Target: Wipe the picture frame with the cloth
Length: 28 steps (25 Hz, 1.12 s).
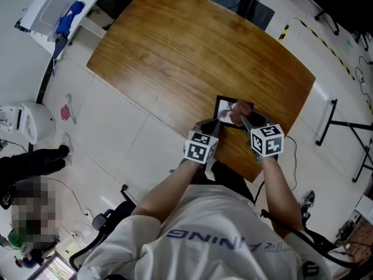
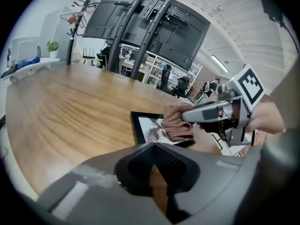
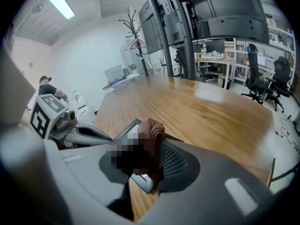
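Head view: picture frame (image 1: 224, 108) is lying flat near the table's (image 1: 192, 57) near right edge.
Left gripper view: left gripper (image 2: 153, 145) is sitting clenched, empty, just before the frame.
Right gripper view: right gripper (image 3: 154, 140) is pinching the brown cloth (image 3: 151, 127), which is resting on the frame.

Brown wooden tabletop (image 1: 175, 51): you get an open run beyond and left of the flat black picture frame (image 1: 223, 102). Your right gripper (image 1: 244, 120), clamped on a bunched brown cloth (image 1: 238, 112), covers the frame's right half. Your left gripper (image 1: 214, 126) sits just beside its near left corner. Black stand posts (image 2: 136, 36) block the far edge.
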Available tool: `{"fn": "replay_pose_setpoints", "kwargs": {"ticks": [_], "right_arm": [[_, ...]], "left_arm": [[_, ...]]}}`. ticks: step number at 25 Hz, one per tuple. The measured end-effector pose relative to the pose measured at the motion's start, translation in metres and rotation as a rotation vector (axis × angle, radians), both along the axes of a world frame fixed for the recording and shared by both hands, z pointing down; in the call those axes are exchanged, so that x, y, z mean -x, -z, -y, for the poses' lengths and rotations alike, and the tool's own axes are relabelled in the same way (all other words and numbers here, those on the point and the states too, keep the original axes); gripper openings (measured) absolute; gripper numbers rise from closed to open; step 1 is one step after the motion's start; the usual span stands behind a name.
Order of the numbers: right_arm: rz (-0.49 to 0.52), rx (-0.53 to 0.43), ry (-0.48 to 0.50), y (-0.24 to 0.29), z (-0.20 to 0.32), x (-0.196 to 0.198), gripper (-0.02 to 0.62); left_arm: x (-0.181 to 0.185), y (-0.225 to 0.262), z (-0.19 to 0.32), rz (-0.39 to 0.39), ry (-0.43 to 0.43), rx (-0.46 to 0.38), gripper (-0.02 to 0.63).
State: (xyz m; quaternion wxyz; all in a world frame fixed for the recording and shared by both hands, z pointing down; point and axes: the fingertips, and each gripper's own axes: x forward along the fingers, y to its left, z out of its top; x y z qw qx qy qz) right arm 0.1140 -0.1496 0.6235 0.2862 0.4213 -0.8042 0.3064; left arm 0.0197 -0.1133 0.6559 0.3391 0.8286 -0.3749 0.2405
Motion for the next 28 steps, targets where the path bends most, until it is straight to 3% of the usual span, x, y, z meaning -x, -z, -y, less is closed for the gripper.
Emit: {"fn": "replay_pose_setpoints", "kwargs": {"ticks": [5,18,23,28], "right_arm": [[0.006,0.007,-0.059,-0.001,-0.009,-0.028,0.120],[0.011,-0.012,-0.107,0.011,-0.014,-0.046,0.120],[0.075,-0.090,-0.065,0.039,-0.002,-0.019,0.120],[0.127,-0.105,0.010,0.048,0.006,0.026,0.120]], "left_arm": [[-0.001,-0.001,-0.001,-0.001,0.000,0.021,0.003],[0.000,-0.001,0.003,-0.013,0.030,0.027,0.003],[0.001,0.000,0.004,-0.023,0.036,0.031,0.003],[0.004,0.001,0.003,-0.021,0.066,0.021,0.003]]}}
